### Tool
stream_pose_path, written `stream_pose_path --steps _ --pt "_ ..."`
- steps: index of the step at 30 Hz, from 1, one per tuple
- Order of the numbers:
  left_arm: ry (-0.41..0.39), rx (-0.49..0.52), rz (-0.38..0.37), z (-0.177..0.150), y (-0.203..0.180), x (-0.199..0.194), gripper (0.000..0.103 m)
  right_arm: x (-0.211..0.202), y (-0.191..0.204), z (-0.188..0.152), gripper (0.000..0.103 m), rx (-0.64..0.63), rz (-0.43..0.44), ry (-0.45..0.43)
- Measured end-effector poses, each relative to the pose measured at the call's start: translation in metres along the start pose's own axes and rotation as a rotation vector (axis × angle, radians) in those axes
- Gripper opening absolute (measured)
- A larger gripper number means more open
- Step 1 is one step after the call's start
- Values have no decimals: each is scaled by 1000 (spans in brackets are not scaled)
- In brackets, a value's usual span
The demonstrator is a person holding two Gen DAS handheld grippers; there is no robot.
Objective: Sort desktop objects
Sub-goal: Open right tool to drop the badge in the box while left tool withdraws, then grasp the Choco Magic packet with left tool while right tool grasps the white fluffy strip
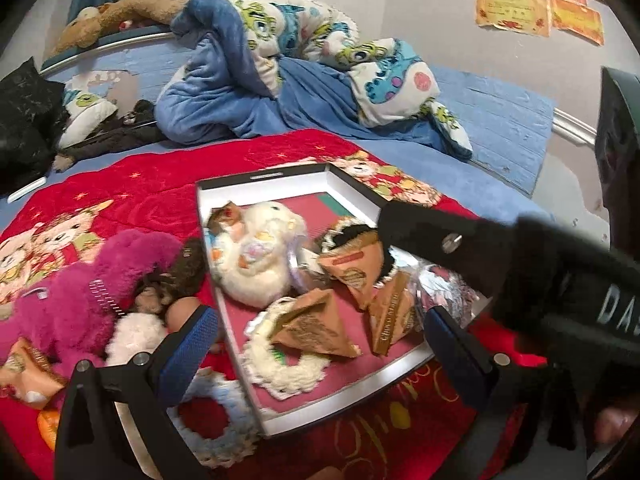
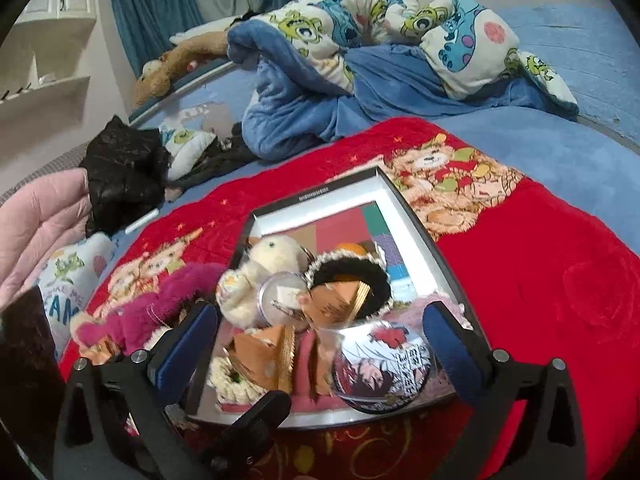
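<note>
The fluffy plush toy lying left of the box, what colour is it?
The plush toy is bright magenta pink, clearest in the left wrist view.

Both wrist cameras look forward and downward along their blue-padded fingers, close over a shallow white-walled cardboard box on a red teddy-print blanket. The left looks from the box's left, the right more centrally; both share the rumpled blue cartoon quilt behind.

box: shallow white-walled tray lying flat on the red blanket
cream plush: on its side inside, left part
triangular brown packets: three, tilted, piled mid-box
round printed tin: near corner, tilted
</note>
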State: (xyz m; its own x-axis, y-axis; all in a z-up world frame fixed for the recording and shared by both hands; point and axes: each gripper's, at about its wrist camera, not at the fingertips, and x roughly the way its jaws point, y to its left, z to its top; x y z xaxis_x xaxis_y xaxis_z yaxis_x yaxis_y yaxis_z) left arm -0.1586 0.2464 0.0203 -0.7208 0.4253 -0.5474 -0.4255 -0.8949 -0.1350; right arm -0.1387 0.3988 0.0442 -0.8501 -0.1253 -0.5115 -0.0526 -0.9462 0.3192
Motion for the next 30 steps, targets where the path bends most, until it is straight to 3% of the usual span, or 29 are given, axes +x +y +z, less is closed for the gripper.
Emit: stream_pose_path --steps 2,8,19,23,30 --pt "-2 -17 8 -1 9 -8 103 -3 3 2 103 9 25 -14" --pt "3 -54 129 -18 58 -51 103 -13 30 4 103 -31 124 -69" --pt "8 -153 358 -54 170 -140 103 2 87 -13 103 -73 236 -19" --pt "-1 -184 383 -61 188 -153 103 8 105 -20 103 -52 287 9" --pt "13 -216 386 -77 204 -152 103 19 145 -42 103 -124 317 56"
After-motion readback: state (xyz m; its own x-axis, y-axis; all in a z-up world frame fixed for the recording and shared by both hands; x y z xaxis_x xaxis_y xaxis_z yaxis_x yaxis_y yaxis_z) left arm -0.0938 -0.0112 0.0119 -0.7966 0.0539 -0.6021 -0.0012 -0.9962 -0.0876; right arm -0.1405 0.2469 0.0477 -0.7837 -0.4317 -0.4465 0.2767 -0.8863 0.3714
